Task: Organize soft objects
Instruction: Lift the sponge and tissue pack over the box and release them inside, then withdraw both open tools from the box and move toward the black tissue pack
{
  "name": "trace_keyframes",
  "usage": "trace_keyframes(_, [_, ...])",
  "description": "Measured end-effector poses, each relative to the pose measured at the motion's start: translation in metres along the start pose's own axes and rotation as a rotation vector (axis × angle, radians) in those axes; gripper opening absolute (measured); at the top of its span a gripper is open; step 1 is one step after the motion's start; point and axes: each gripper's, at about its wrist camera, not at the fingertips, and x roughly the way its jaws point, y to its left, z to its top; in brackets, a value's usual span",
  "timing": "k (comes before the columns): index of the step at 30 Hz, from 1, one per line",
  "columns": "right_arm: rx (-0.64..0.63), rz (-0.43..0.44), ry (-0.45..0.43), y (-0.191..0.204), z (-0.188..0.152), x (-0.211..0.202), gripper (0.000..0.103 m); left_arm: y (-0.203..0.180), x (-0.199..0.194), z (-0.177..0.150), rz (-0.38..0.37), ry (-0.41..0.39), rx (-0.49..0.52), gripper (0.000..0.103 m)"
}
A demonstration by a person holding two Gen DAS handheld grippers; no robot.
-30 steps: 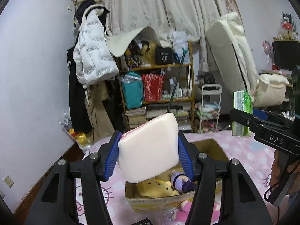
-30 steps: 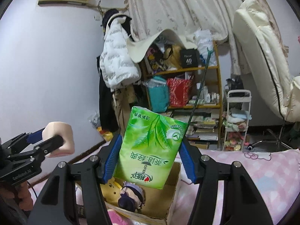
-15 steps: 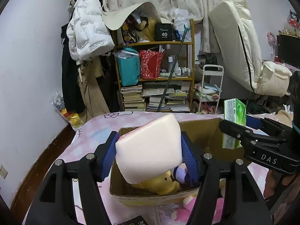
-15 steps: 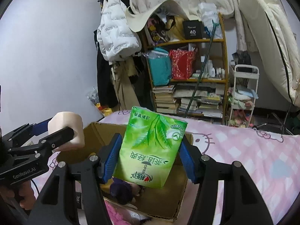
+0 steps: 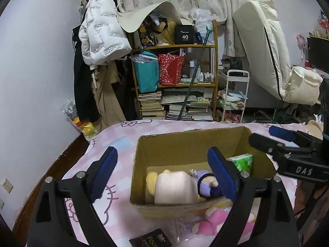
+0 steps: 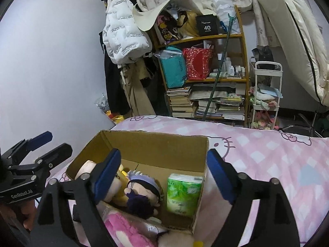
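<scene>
Both hand-held grippers are seen spread wide over the cardboard box point(image 5: 141, 164), with nothing between their blue pads. On the left hand-held gripper point(image 5: 162, 171) the jaws have just been opening; the pale pink foam block point(image 5: 174, 187) is no longer gripped and lies inside the box, against its near wall. On the right hand-held gripper point(image 6: 162, 173) the jaws have likewise just been opening, and the green tissue pack point(image 6: 184, 194) is released; it stands upright on the box floor, in the box's right-hand part, close to its right wall.

Between the block and the pack, inside the box, a purple-haired doll point(image 6: 143, 193) is lying, with a yellow plush point(image 5: 151, 182) beside the block. A pink plush point(image 6: 125, 228) is lying outside the box, against its near wall. The box is resting on a bed covered by a pink checked sheet point(image 6: 267, 160). Beyond the box, past the far edge of the bed, a cluttered wooden shelf point(image 5: 174, 82) is standing against the curtain.
</scene>
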Motion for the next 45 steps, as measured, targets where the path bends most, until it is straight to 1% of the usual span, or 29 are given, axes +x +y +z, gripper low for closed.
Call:
trace_keyframes(2, [0.001, -0.006, -0.006, 0.000, -0.001, -0.008, 0.092, 0.003, -0.008, -0.002, 0.010, -0.002, -0.007, 0.093])
trace_keyframes(10, [-0.009, -0.035, -0.026, 0.006, -0.002, -0.043, 0.093, 0.007, -0.041, -0.009, 0.030, 0.021, -0.012, 0.095])
trace_keyframes(18, [-0.013, -0.044, -0.051, 0.015, -0.010, -0.078, 0.093, 0.009, -0.079, -0.018, 0.063, 0.016, -0.016, 0.096])
trace_keyframes(28, [-0.020, -0.070, -0.077, 0.021, -0.023, -0.114, 0.093, 0.012, -0.106, -0.034, 0.080, 0.072, -0.044, 0.096])
trace_keyframes(33, [-0.008, -0.068, -0.078, 0.021, -0.028, -0.118, 0.093, 0.016, -0.109, -0.039, 0.096, 0.102, -0.050, 0.096])
trace_keyframes(36, [0.008, -0.067, -0.062, 0.019, -0.031, -0.113, 0.093, 0.019, -0.103, -0.042, 0.111, 0.125, -0.052, 0.096])
trace_keyframes(39, [0.025, -0.069, -0.031, 0.014, -0.035, -0.104, 0.093, 0.023, -0.099, -0.047, 0.174, 0.107, -0.060, 0.096])
trace_keyframes(42, [0.039, -0.077, 0.000, 0.010, -0.037, -0.092, 0.093, 0.030, -0.087, -0.049, 0.150, 0.140, -0.087, 0.096])
trace_keyframes(45, [0.044, -0.115, 0.012, 0.007, -0.038, -0.082, 0.093, 0.034, -0.076, -0.049, 0.164, 0.158, -0.085, 0.096])
